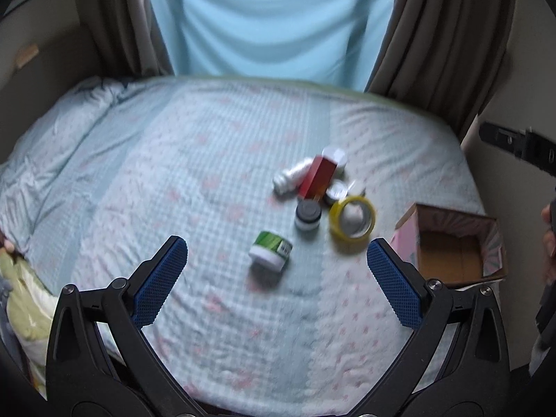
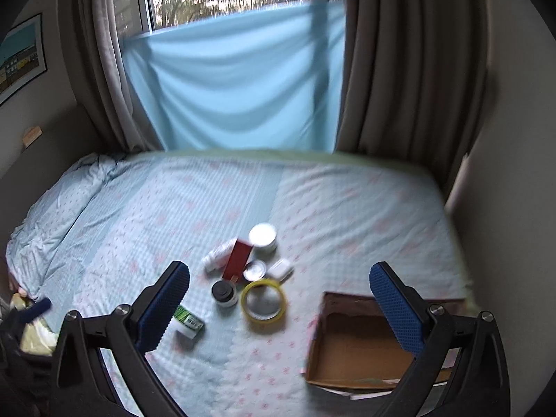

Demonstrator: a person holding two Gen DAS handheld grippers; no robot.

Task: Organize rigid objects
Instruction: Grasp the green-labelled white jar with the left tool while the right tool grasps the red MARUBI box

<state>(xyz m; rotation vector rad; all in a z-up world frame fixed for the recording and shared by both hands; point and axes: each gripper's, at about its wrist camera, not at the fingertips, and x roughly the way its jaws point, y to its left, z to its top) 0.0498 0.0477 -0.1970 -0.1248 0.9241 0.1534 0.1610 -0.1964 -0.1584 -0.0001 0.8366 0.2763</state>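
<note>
- Left gripper, jaws wide apart and empty: green-labelled jar lies tipped on the bed, centred between them.
- Right gripper, also spread and empty, frames the cardboard box at lower right.

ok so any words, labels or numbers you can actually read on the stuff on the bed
None can be read.
Green jar: a white label patch with dark print, too blurred to read.
Red box: no legible print.
Dark-lidded jar: no legible print.
Tape roll, cardboard box: no text visible.
Wall picture: no readable text.
</note>
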